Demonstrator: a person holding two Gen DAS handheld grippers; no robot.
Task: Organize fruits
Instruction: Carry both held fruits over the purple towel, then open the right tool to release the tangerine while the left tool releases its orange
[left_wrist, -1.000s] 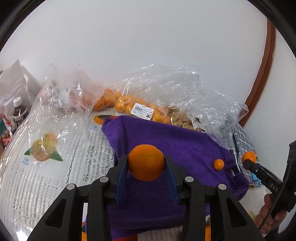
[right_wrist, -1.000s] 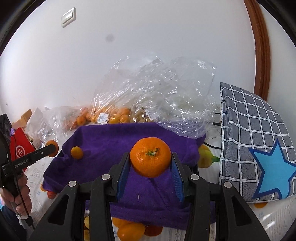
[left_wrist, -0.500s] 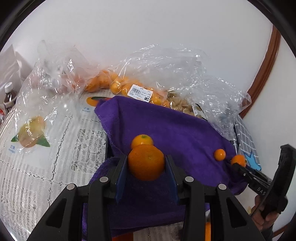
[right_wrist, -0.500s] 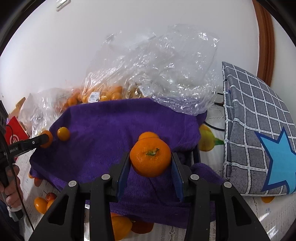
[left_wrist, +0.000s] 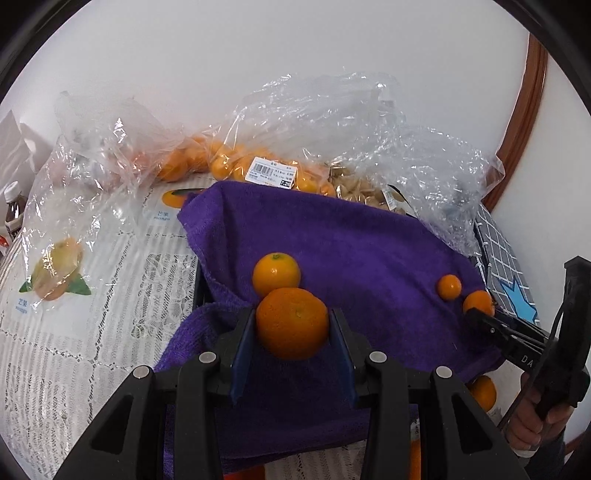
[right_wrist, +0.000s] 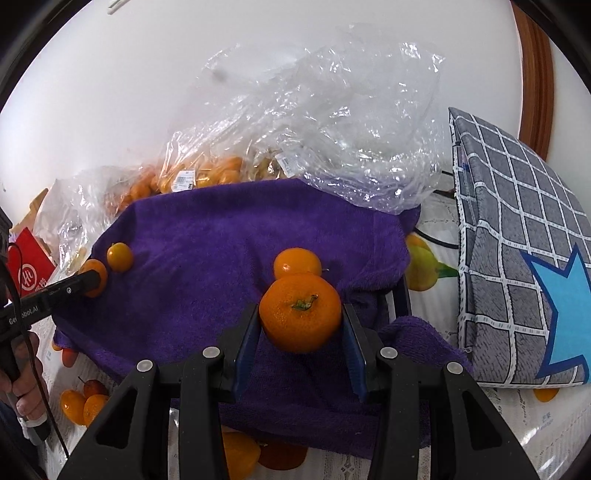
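left wrist view: a lace tablecloth (left_wrist: 92, 295) against a white wall, a purple towel (left_wrist: 351, 240) spread on it. the left gripper (left_wrist: 291, 332) pinches one orange (left_wrist: 291, 323); two loose fruits lie on the towel.

right wrist view: the right gripper (right_wrist: 301, 325) clamps a stemmed orange (right_wrist: 300, 312); two fruits lie on the towel, a checked cushion (right_wrist: 517, 240) beside it.

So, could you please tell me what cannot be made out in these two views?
- What lies under the purple towel: covered, both views.
- Price label text: too small, left wrist view.
- Fruit at the towel's near edge: partly hidden by the right hand-held gripper.
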